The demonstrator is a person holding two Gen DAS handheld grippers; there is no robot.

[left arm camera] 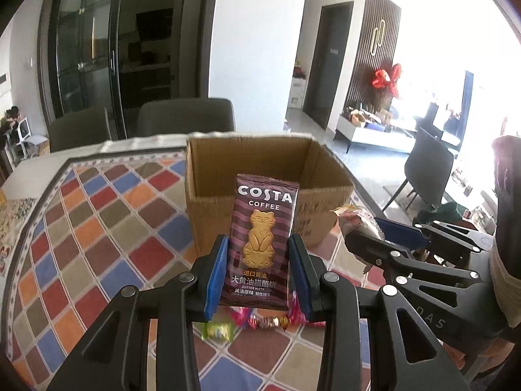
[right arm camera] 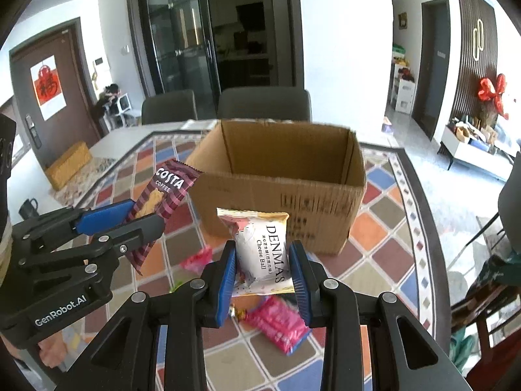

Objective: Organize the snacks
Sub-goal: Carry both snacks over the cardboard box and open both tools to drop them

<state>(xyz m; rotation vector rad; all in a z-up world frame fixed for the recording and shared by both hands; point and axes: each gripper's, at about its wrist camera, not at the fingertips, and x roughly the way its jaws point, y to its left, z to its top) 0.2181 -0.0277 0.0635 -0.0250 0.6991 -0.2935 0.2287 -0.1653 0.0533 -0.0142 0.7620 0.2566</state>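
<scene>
Holding both clear of bench clutter for boxing — left gripper [left arm camera: 257, 273] fingers clamp the purple Costa biscuit packet [left arm camera: 262, 241], right gripper [right arm camera: 263, 272] fingers the white Denmas cheese-ball pouch [right arm camera: 262, 254] — open brown cardboard box [right arm camera: 293, 208] just beyond.

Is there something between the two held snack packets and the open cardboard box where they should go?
Nothing visible blocks either. The Costa packet and the Denmas packet are held above the table, just before the open cardboard box.

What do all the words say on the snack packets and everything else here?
"COSTA COFFEE" and "BUTTER KITTY", plus Chinese lines: purple biscuit packet in the left hand-held gripper.
"DENMAS Cheese Ball": white packet in the right hand-held gripper.
"GenRobot.AI": body of the left hand-held gripper.
Black print on the cardboard box: too blurred.
Pink packets: unreadable.
</scene>
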